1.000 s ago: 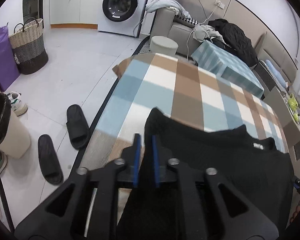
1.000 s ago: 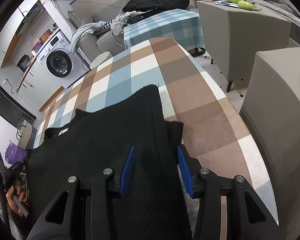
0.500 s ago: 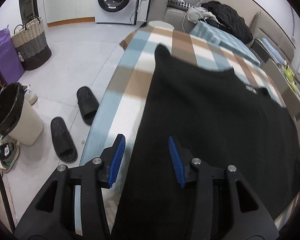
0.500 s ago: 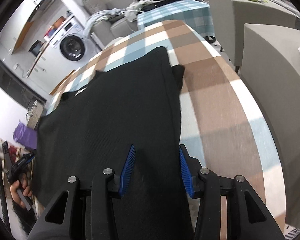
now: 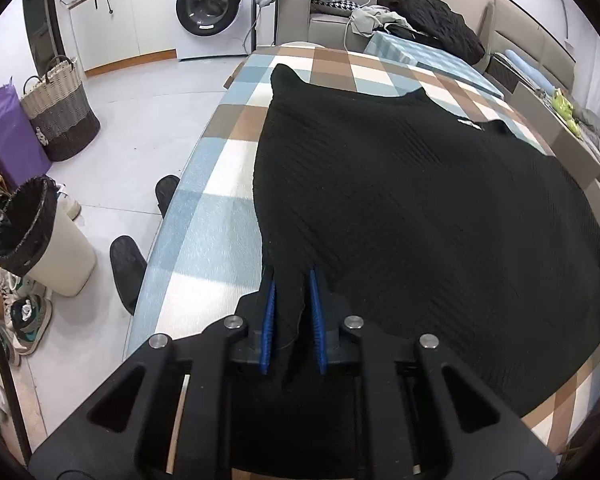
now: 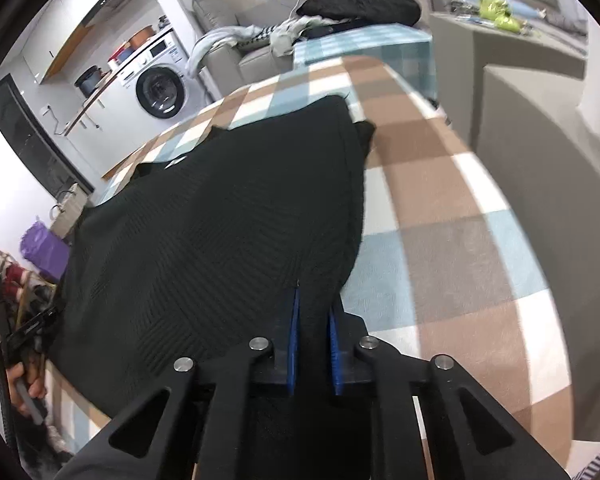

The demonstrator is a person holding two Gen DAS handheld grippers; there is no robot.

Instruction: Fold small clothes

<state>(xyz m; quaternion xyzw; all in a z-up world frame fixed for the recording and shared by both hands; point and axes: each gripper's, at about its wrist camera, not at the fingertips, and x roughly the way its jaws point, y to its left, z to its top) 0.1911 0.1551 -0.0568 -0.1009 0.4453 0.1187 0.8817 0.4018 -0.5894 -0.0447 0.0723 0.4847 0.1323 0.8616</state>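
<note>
left tongs [image 5: 292,280] just closed, pinching black garment [image 5: 420,208] hem | right tongs [image 6: 314,300] likewise (near hem hidden)

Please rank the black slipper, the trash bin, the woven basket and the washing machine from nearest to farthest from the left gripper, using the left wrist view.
From the left gripper:
1. Black slipper, left, on the floor.
2. Trash bin, further left.
3. Woven basket, upper left.
4. Washing machine, far wall.

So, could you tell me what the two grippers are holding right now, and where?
Both have just closed on the black garment: left gripper and right gripper each pinch a near hem corner.
</note>
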